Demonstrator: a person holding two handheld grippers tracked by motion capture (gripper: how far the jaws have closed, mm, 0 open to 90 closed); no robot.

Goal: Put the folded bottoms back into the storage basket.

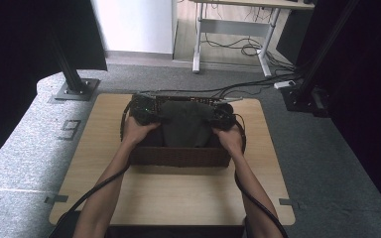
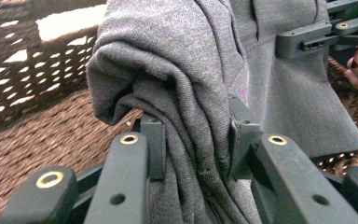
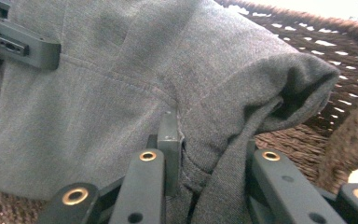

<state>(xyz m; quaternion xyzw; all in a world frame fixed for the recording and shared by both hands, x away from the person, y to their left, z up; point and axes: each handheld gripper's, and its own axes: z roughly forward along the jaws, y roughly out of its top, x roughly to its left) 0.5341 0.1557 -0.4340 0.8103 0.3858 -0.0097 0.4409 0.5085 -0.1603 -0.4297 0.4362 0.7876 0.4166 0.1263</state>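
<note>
Cloth: I see a folded grey cloth (image 1: pixel 186 124) held between my two grippers, inside the basket (image 1: pixel 178 157), its lower part down within the walls.
Left gripper: my left gripper (image 1: pixel 144 113) sits at the cloth's left edge in the high view. In the left gripper view (image 2: pixel 196 140) the jaws are clamped on a thick bunch of folds, pads pressing from both sides.
Right gripper: my right gripper (image 1: pixel 222 115) is at the cloth's right edge. In the right gripper view (image 3: pixel 209 149) its jaws are closed on a gathered fold, fabric squeezed between the pads.
Fingers: on both sides I read them as nearly closed, with only bunched cloth between them.
Cloth shape: in the left gripper view (image 2: pixel 177 70) a rolled fold bulges above my jaws; in the right gripper view (image 3: pixel 168 70) a seam runs across the flat face and a rolled end sticks out to the right.
Basket: dark brown wicker, standing on the table (image 1: pixel 178 198) towards its far half. Its open weave shows behind the cloth in both gripper views (image 2: pixel 23 60) (image 3: pixel 331 42).
Hands: my left hand (image 1: pixel 136 133) and right hand (image 1: pixel 229 139) rest over the basket's side rims.
Other gripper: each gripper view shows the opposite jaw against the cloth's far edge.
</note>
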